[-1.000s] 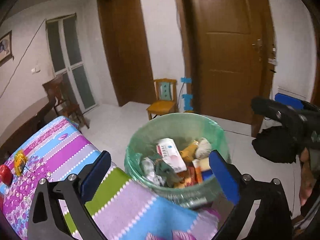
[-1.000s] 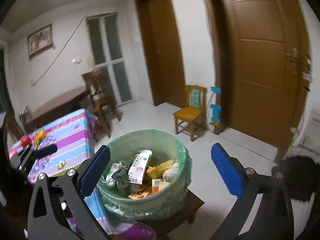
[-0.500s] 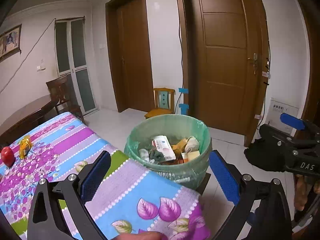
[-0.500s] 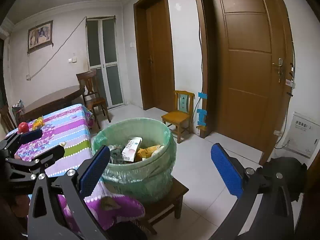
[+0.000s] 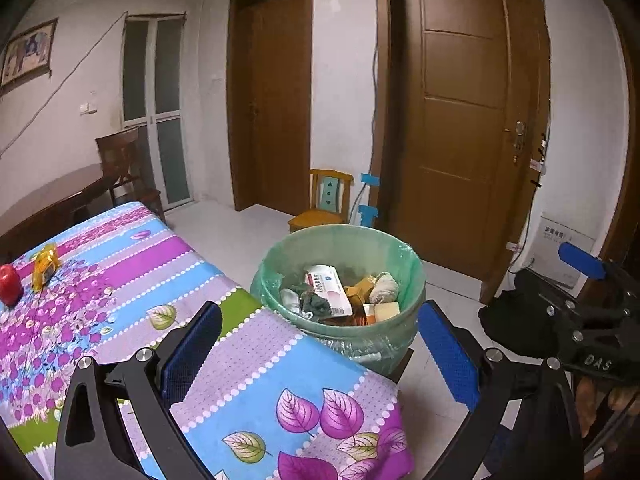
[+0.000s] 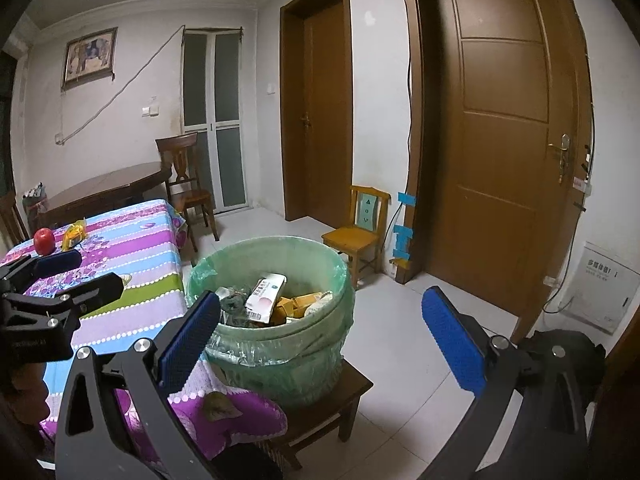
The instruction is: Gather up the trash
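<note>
Both hand-held grippers are spread wide and hold nothing: the left hand-held gripper (image 5: 316,354) above the desk (image 5: 120,280) with its striped floral cloth, the right hand-held gripper (image 6: 320,338) just beside it. Ahead of both, a green-lined round bin (image 5: 404,256) full of trash stands on a low wooden stool (image 6: 352,384).

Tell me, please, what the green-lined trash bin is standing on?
In the right wrist view the green-lined trash bin rests on a low dark wooden stool. Two stool legs show; the tablecloth hides its left side.
</note>
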{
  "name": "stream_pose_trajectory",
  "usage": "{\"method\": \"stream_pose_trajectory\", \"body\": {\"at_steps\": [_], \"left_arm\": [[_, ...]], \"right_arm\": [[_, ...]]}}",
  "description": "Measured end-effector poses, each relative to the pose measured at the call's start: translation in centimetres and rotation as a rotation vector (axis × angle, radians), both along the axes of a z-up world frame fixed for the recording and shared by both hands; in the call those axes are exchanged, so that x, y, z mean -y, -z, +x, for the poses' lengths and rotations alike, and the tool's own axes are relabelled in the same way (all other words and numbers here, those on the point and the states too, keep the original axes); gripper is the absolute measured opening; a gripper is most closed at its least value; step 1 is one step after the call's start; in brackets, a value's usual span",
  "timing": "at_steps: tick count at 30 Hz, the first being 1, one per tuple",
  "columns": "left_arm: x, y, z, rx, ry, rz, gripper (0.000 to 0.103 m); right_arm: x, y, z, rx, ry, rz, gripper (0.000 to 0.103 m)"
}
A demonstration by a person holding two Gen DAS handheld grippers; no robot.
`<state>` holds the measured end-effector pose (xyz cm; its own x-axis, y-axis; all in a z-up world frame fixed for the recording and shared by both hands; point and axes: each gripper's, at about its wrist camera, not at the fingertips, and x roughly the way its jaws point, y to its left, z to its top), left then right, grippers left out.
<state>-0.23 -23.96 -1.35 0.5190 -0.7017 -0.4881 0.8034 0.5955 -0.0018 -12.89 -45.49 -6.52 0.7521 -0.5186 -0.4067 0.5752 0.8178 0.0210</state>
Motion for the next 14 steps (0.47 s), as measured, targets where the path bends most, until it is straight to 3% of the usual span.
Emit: {"method": "stream_pose_trajectory", "body": {"at_steps": [6,14], "left_arm": [[0.2,0.15,0.33,-0.006,0.021,-0.007,0.098],[-0.08,-0.16,0.82,0.046,-0.051,0.02,0.098]], "right_arm": [[0.2,-0.2,0.29,-0.009,0.014,-0.013,0.097],[0.63,0.09,0.71,-0.018,0.023,-0.008,0.097]]}}
